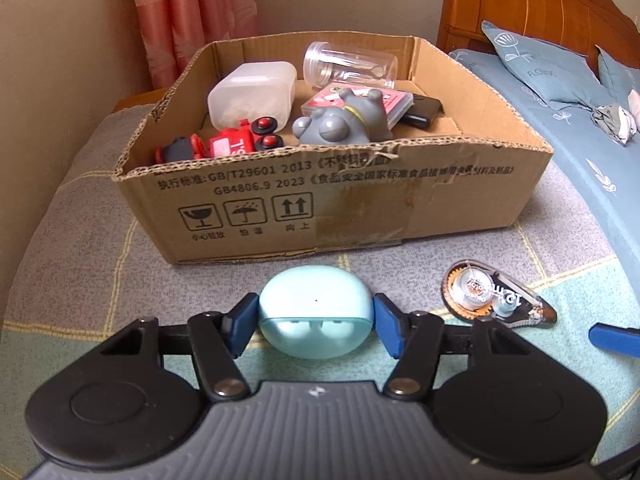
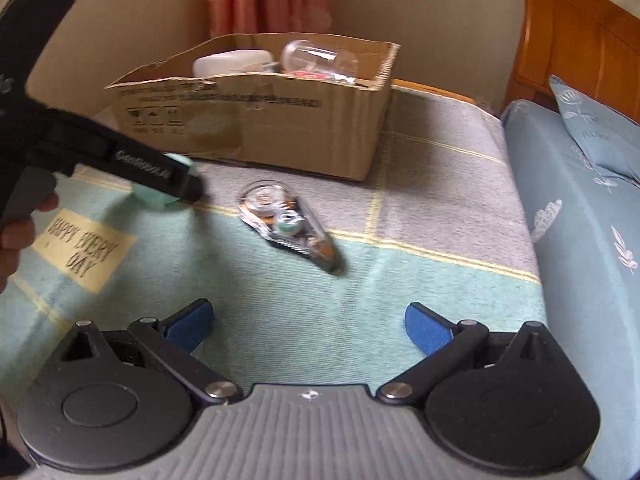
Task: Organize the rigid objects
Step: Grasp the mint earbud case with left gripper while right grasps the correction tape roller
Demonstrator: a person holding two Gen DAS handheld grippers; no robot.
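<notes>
Checked blanket (image 1: 120,264), left gripper (image 1: 316,320) clamped on earbud case (image 1: 316,312), right gripper (image 2: 308,326) wide apart, empty

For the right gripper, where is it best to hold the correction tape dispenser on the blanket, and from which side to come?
Probably the wide round end of the correction tape dispenser, gripped across its two long edges. It lies flat, its narrow tip toward the open right gripper. Come from above: the thin body leaves little side to catch, and the tapered tip could slip out.
</notes>
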